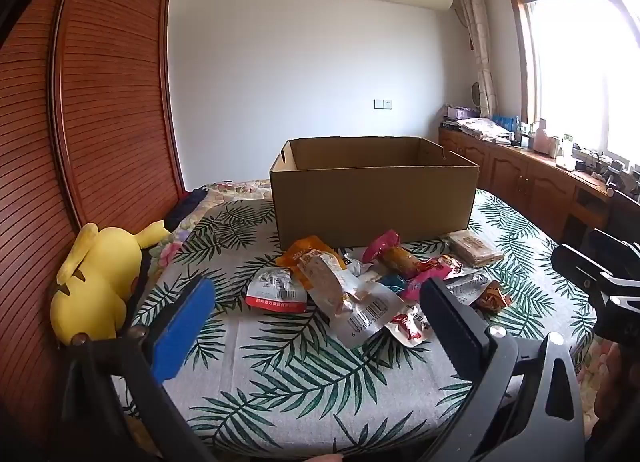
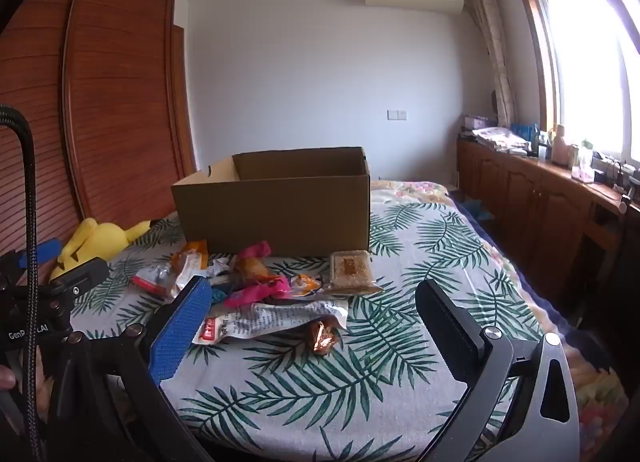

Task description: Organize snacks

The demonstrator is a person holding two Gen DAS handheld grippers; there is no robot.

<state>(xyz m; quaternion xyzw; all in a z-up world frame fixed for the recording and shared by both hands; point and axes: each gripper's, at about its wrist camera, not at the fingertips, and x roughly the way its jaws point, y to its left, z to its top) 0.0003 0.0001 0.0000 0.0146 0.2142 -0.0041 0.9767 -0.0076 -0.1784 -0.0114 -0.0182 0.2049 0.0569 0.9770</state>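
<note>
Your left gripper is spread wide and holds nothing — one blue pad on its left finger, one black ribbed pad on its right. Straight ahead of its tips lies the snack pile on the leaf-print cloth, the nearest clear packet reaching in between the fingers. On that packet you can read a barcode starting with 6 97; the white-and-red pouch to its left carries red-banded Chinese lettering too small to make out. Beyond the pile stands one open cardboard box, its near wall touching the farthest packets. Off to the left of the blue pad lies one yellow Pikachu plush, against the wooden wardrobe.

Your right gripper is also spread and holds nothing. Between its tips lies a crumpled white packet with a red label, the print unreadable, and one brown foil-wrapped sweet just beside it. Farther ahead sits one square clear pack of brown biscuit, near the box's corner. On the left gripper's body, seen at the left edge, part of a word reads "GenR" and "AI".
</note>
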